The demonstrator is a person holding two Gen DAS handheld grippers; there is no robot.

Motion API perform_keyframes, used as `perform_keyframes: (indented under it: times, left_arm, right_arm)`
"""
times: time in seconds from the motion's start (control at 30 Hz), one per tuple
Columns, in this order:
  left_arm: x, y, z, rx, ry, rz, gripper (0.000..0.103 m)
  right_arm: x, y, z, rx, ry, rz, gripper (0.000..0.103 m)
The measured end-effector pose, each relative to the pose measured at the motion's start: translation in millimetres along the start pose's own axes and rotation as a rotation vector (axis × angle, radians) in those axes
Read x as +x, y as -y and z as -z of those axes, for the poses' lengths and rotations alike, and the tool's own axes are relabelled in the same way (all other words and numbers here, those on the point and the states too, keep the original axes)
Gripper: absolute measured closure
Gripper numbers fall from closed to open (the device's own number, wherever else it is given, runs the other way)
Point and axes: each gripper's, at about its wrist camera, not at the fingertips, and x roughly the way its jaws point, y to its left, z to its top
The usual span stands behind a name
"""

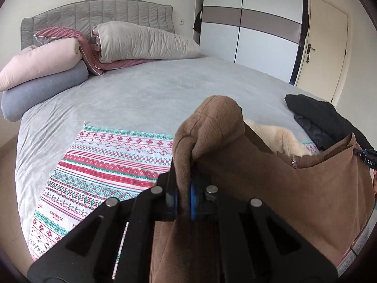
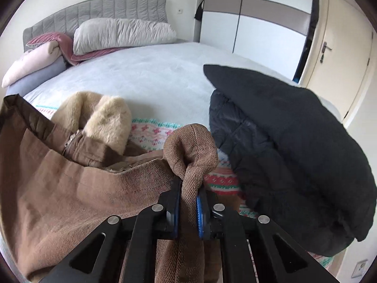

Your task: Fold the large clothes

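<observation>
**Both grippers clamped on brown coat, held above bed**

Left gripper (image 1: pixel 183 188): jaws closed on a bunched fold of the brown coat (image 1: pixel 271 176), fabric humped up over the fingertips. Right gripper (image 2: pixel 189 202): same, closed on another bunched fold of the coat (image 2: pixel 70 188). 2 grip points, coat spanned between them.

Coat was lifted off the bed (image 1: pixel 141 94) at the held edge, hanging down past both grippers. Cream fur lining (image 2: pixel 108 118) showed at the open top, just behind the brown edge; a zipper end (image 2: pixel 68 144) was visible near it.

Under the coat: a patterned blanket (image 1: pixel 106 160), red/teal bands, spread flat on the near part of the grey sheet. In the right wrist view, a dark pile of clothes (image 2: pixel 294 141) sat on the bed just beside the coat, black piece on top of a quilted dark one.

Far end: pillows and rolled bedding (image 1: pixel 146 40) stacked against the grey headboard (image 1: pixel 94 11). Wardrobe (image 1: pixel 259 23) and door (image 1: pixel 325 47) beyond.
</observation>
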Motion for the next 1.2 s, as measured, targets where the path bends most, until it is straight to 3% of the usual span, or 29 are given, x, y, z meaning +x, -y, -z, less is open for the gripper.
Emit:
perform_keyframes:
  times: [0.13,0.2,0.3,0.43,0.53,0.67,0.83,0.87,0.93,1.03,1.1,1.2]
  left_arm:
    - [-2.0,-0.7,-21.6,-0.065,0.146,-0.04,0.094]
    - [13.2,-4.0,-27.6,-0.093,0.175,-0.073,0.094]
    - [59.9,-7.2,-22.7,-0.098,0.123,-0.125,0.093]
    - [142.3,3.2,12.9,0.025,-0.009,-0.247,0.092]
    - [187.1,-1.7,40.7,-0.009,-0.13,-0.246,0.09]
    - [192.1,-10.7,31.6,-0.034,-0.143,-0.282,0.083]
    - [152.2,-0.3,23.0,-0.029,-0.099,-0.315,0.066]
    - [139.6,10.8,21.6,-0.002,-0.081,-0.275,0.062]
    - [119.9,39.2,20.7,0.056,-0.061,-0.188,0.04]
    - [111.0,76.9,25.6,0.089,-0.062,-0.037,0.032]
    - [124.5,85.6,36.8,0.084,-0.118,-0.038,0.032]
    - [148.7,55.1,60.0,0.055,-0.226,-0.094,0.031]
  right_arm:
    - [-19.6,4.0,-30.5,0.099,0.154,0.101,0.094]
    - [-14.3,5.8,-43.0,0.156,0.188,0.123,0.094]
    - [25.9,1.0,-51.9,0.176,0.118,0.151,0.093]
    - [97.8,-14.4,-39.3,0.104,-0.017,0.234,0.093]
    - [141.7,-26.3,-18.3,0.051,-0.08,0.267,0.09]
    - [159.3,-29.8,-12.7,0.039,-0.111,0.309,0.084]
    - [113.8,-25.2,-17.3,0.083,-0.024,0.314,0.068]
    - [99.6,-28.8,-19.1,0.087,-0.005,0.287,0.062]
    - [72.5,-48.5,-24.5,0.081,0.046,0.175,0.052]
    - [52.2,-97.6,-28.2,0.033,0.062,-0.048,0.04]
    - [60.4,-128.8,-24.2,-0.009,0.01,-0.108,0.039]
    - [88.2,-124.9,-5.1,0.004,-0.085,-0.057,0.039]
